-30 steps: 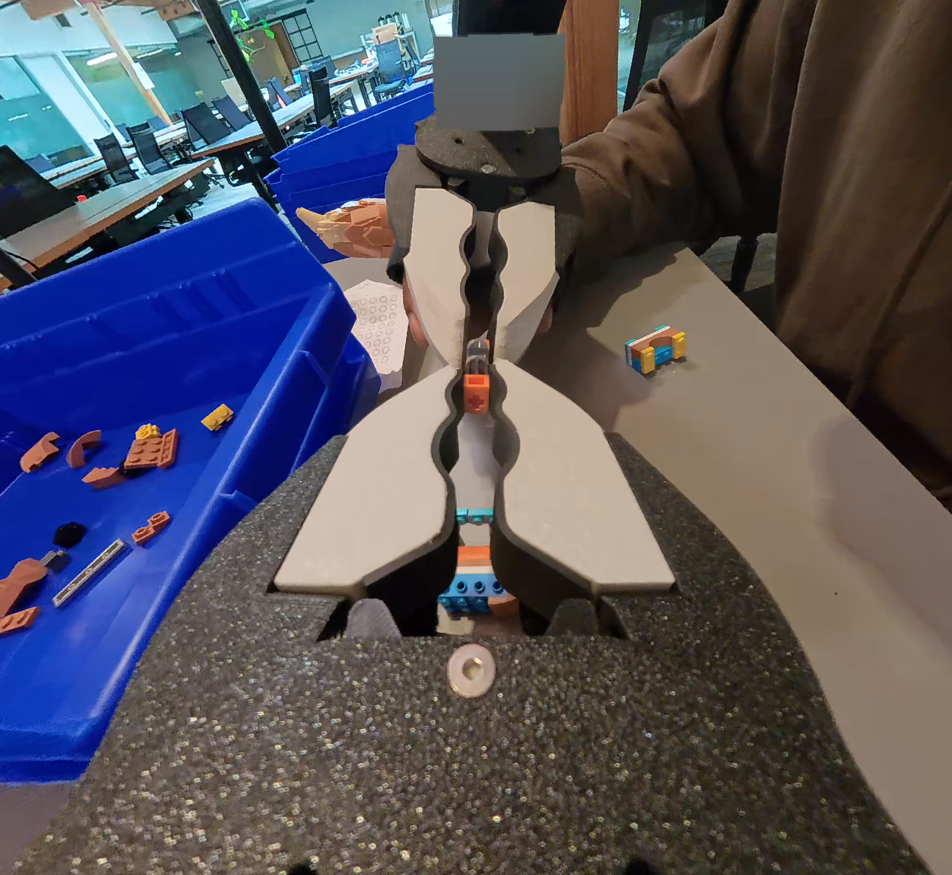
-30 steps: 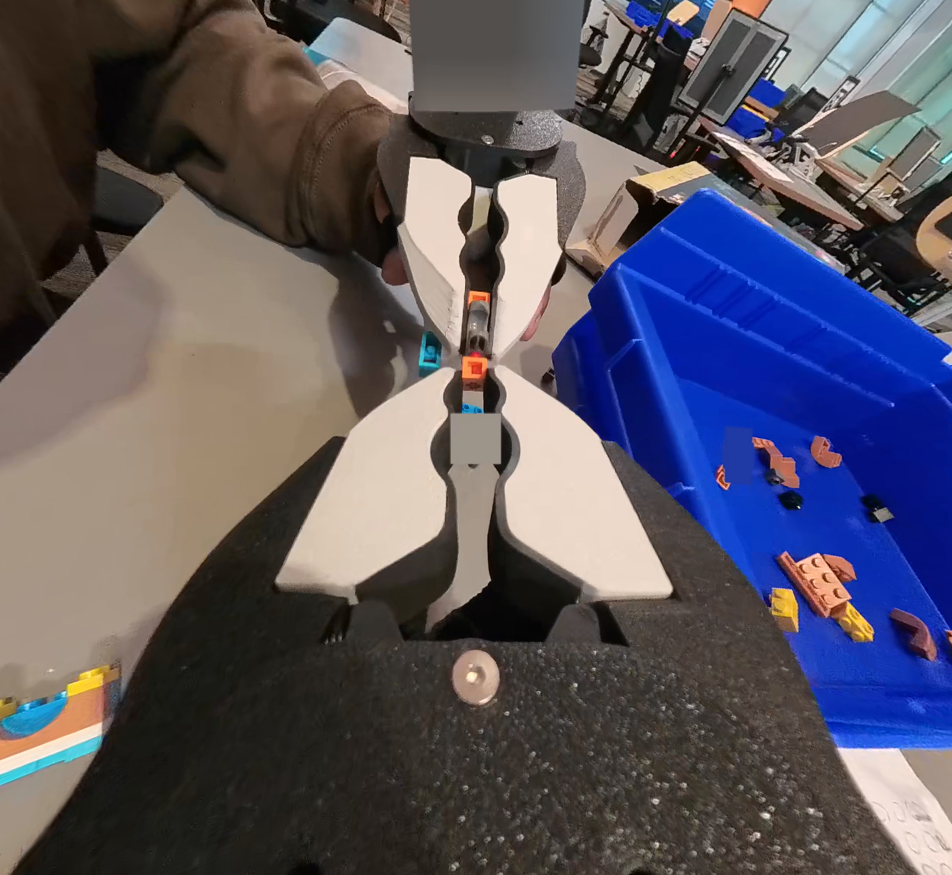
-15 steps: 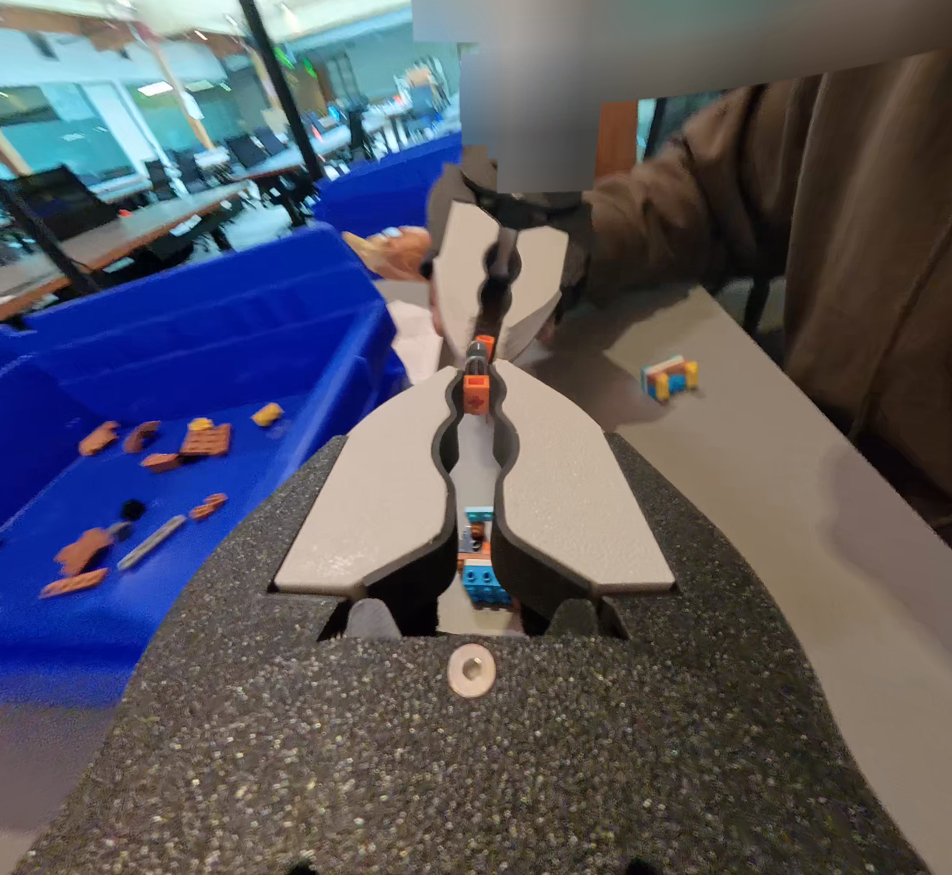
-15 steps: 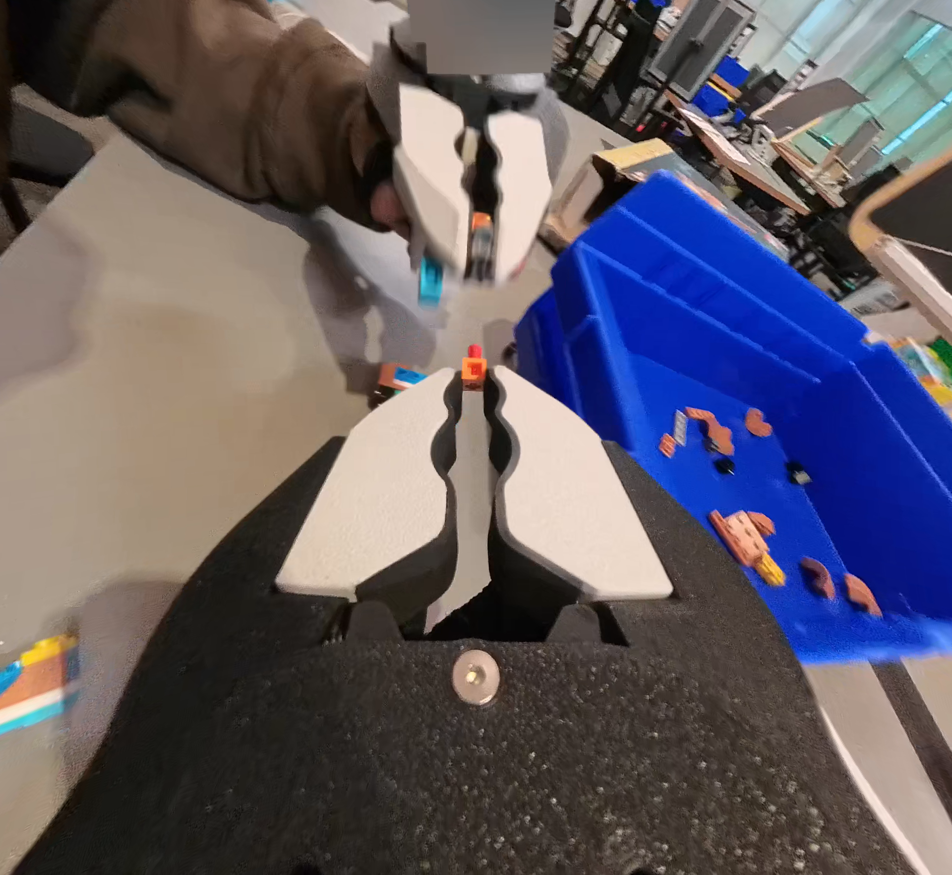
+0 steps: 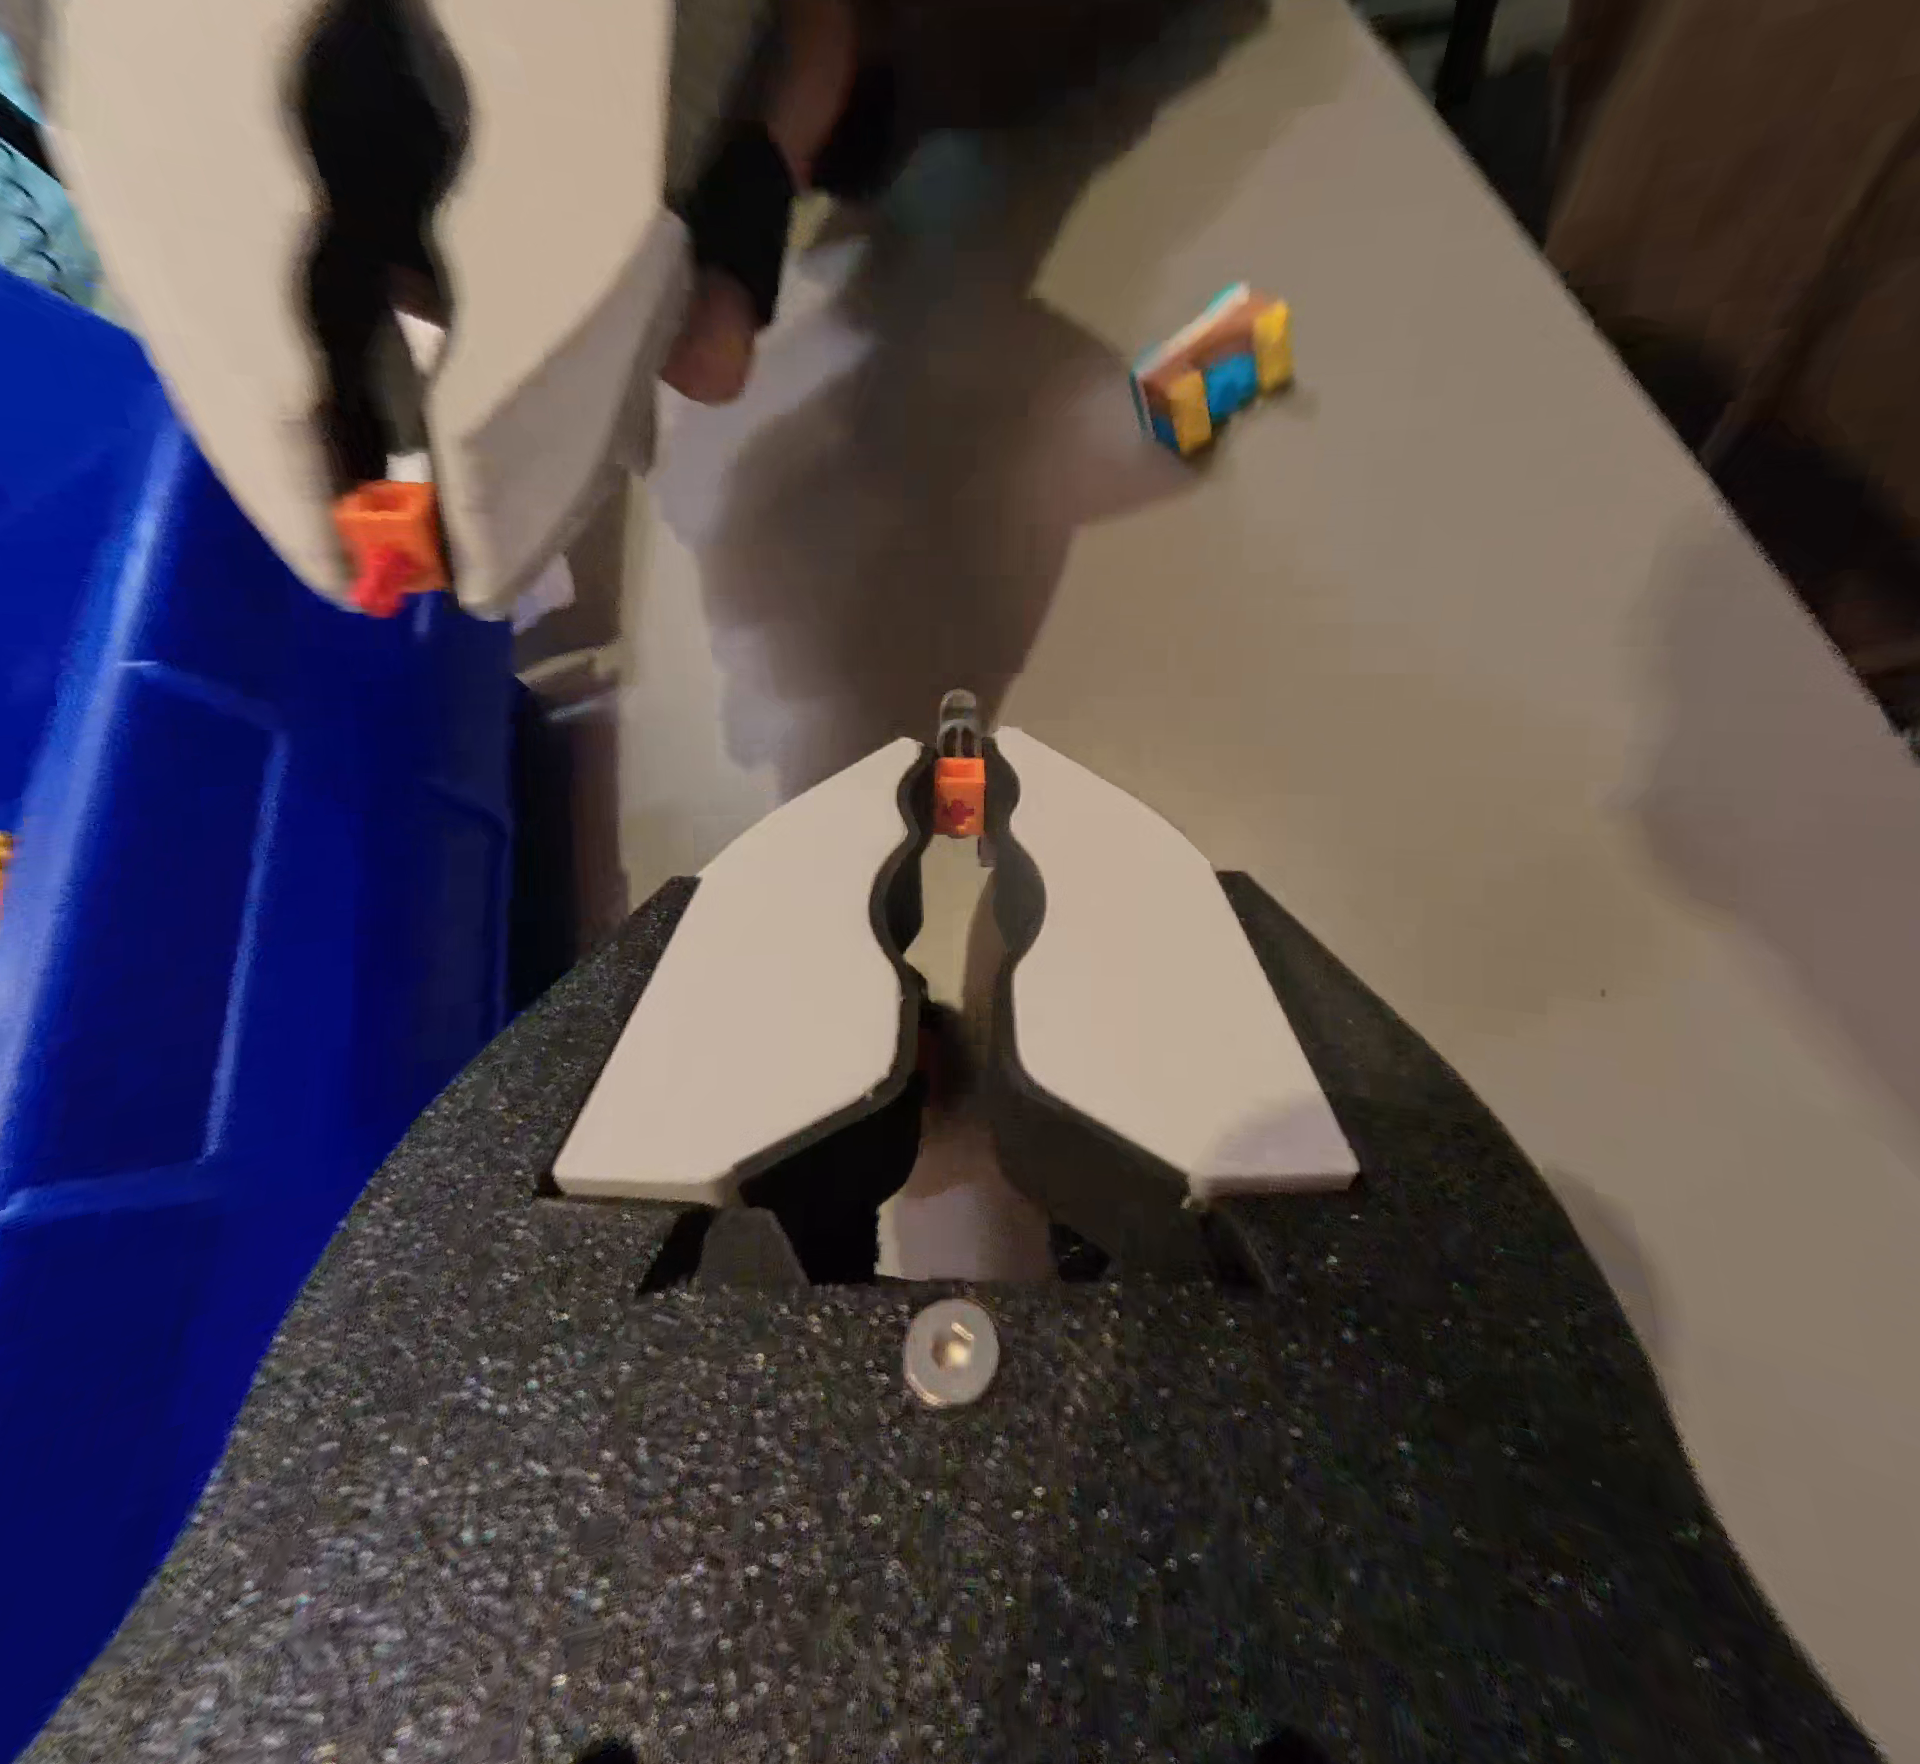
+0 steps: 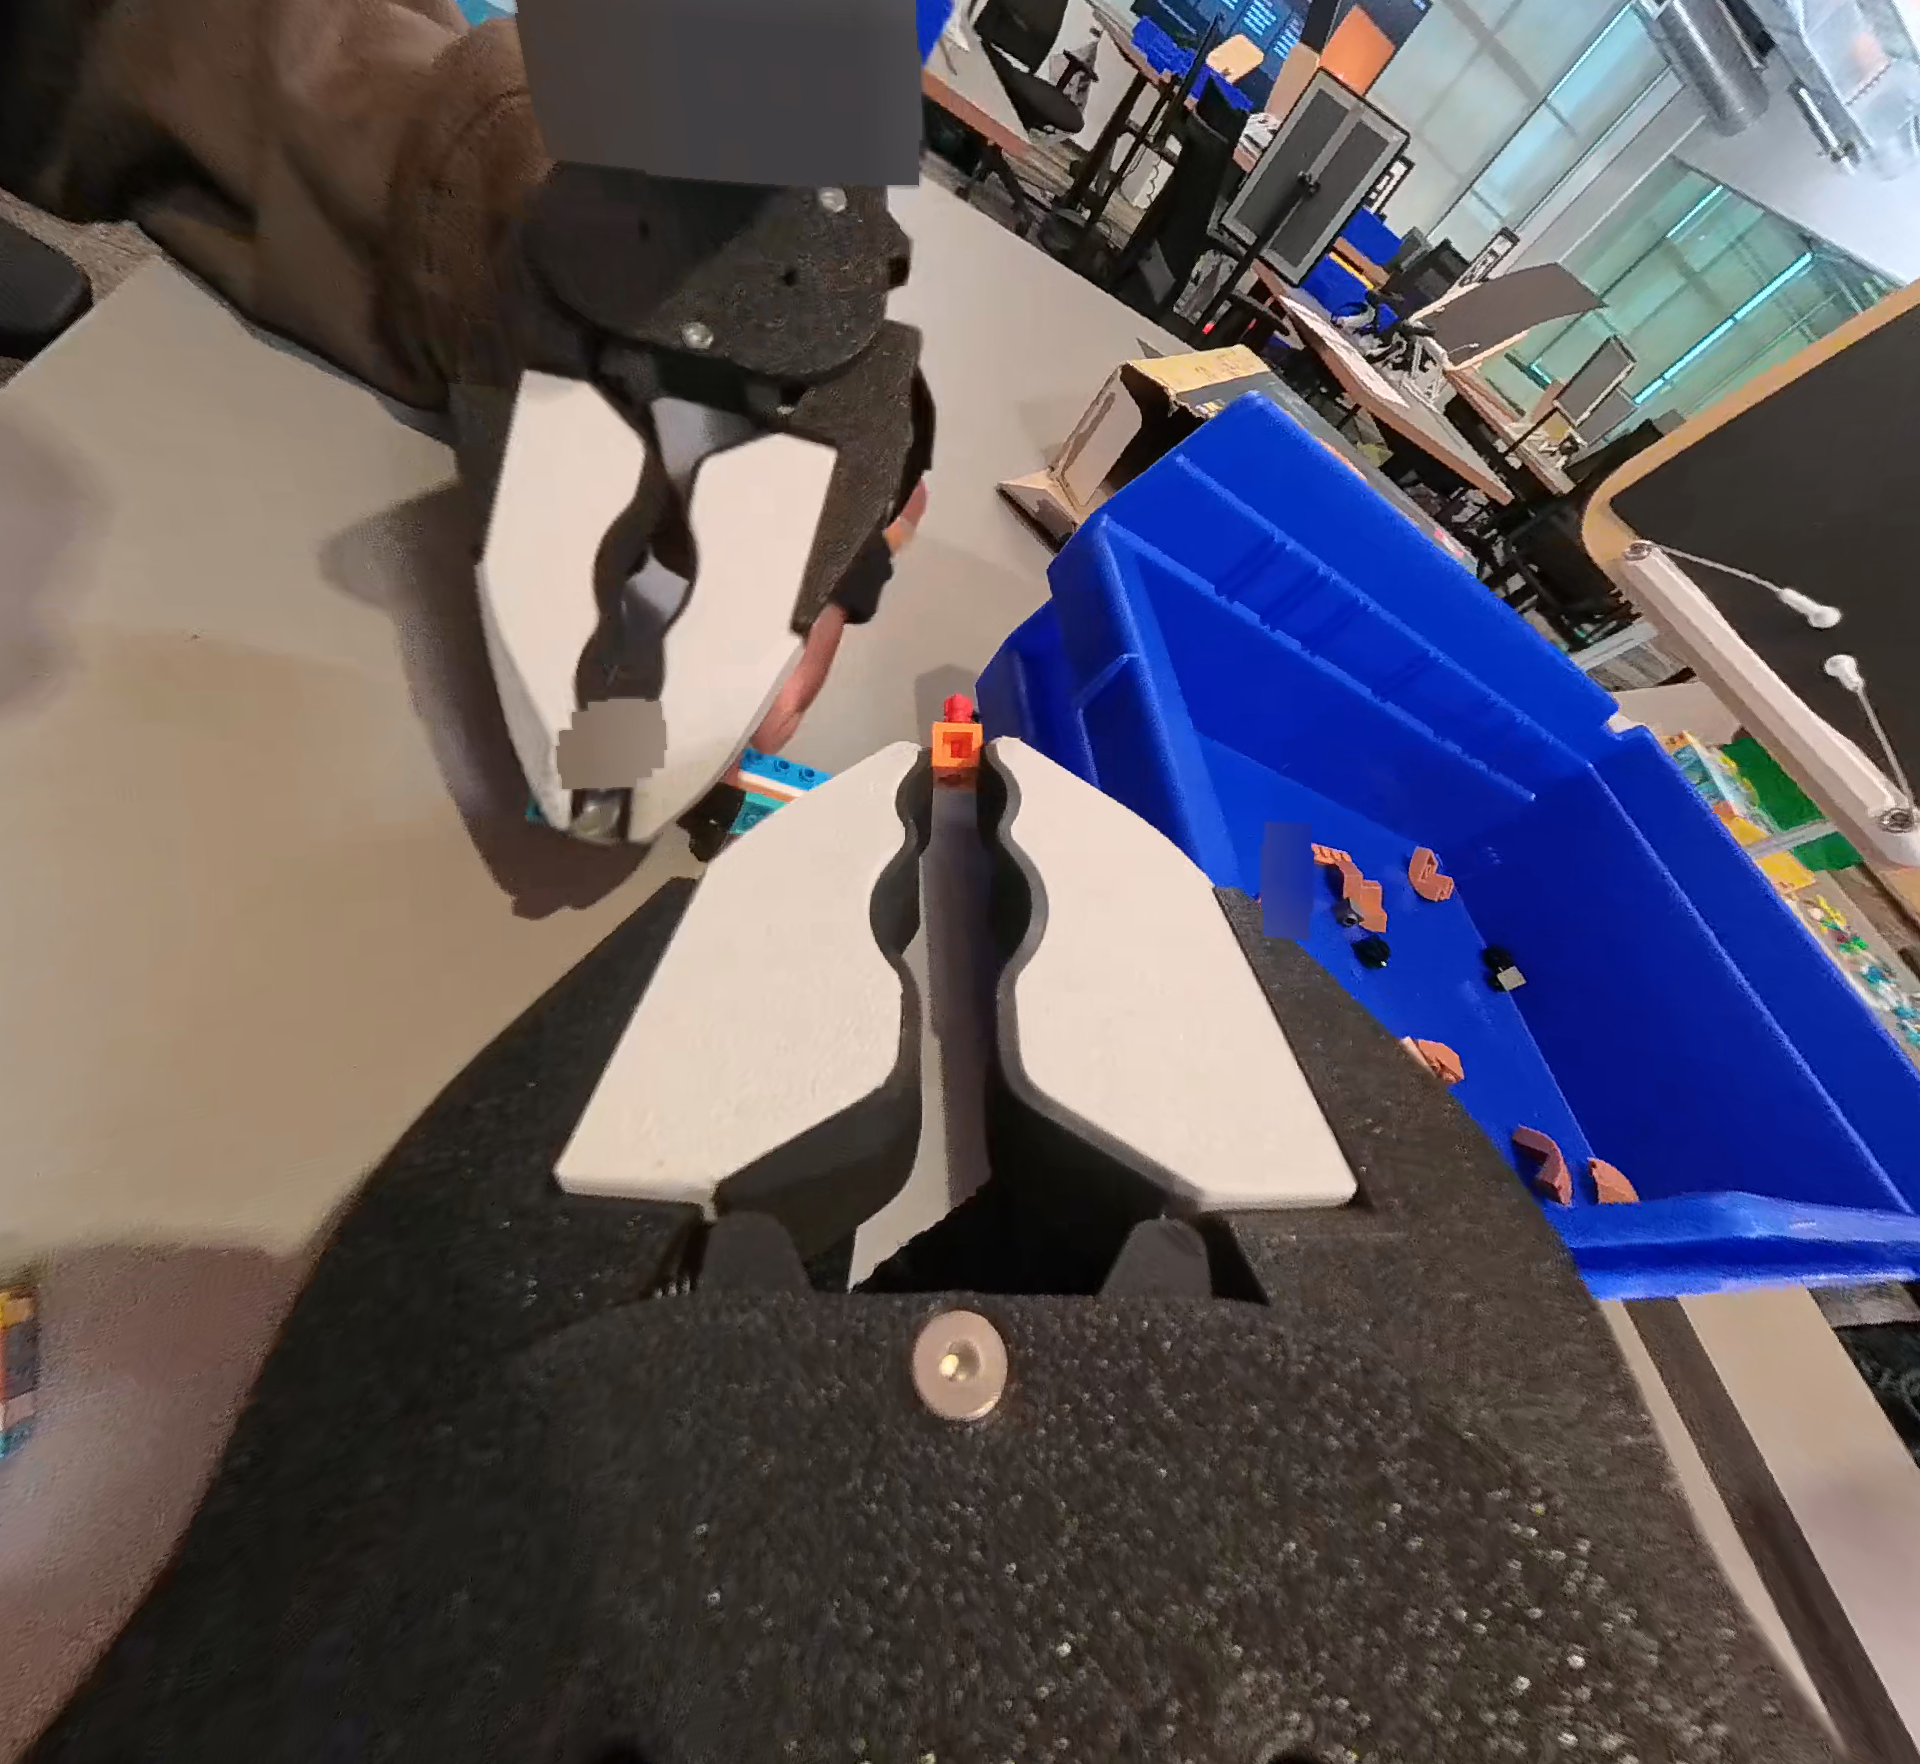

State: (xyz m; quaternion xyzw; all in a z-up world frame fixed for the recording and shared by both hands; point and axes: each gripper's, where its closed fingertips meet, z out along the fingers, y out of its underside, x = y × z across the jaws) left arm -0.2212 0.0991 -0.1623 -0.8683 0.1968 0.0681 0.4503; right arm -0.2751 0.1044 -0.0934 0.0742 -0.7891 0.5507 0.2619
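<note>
Half a second ago the two grippers were closer, tip toward tip; now they have come apart, and each one carries its own small orange piece.

From the left wrist view, the left gripper point(image 5: 958, 758) has its jaws almost closed, pinching an orange brick with a grey pin point(image 5: 956, 795) that sticks out in front of the tips. It hangs over the grey bench point(image 5: 1351, 675). The right gripper point(image 5: 400, 561) is blurred at the upper left, above the edge of the blue bin point(image 5: 260, 883), with an orange brick point(image 5: 390, 545) between its tips. One small multicoloured block point(image 5: 1210, 374) lies alone on the bench, well apart from both.

From the right wrist view, the right gripper point(image 6: 954, 753) jaws are nearly shut on the orange brick point(image 6: 956, 743), which has a red stud at its far end. The left gripper point(image 6: 608, 810) points down beside a light-blue brick assembly point(image 6: 774, 784) on the bench; a mosaic patch covers its tips.

Both grips are only at the very tips, so I judge a quick swing could turn a piece or let it slip out and fall.

Count: two grippers, two held orange pieces, one blue bin point(image 6: 1558, 779), about nine loose pieces inside the bin, one cardboard box point(image 6: 1132, 426).
</note>
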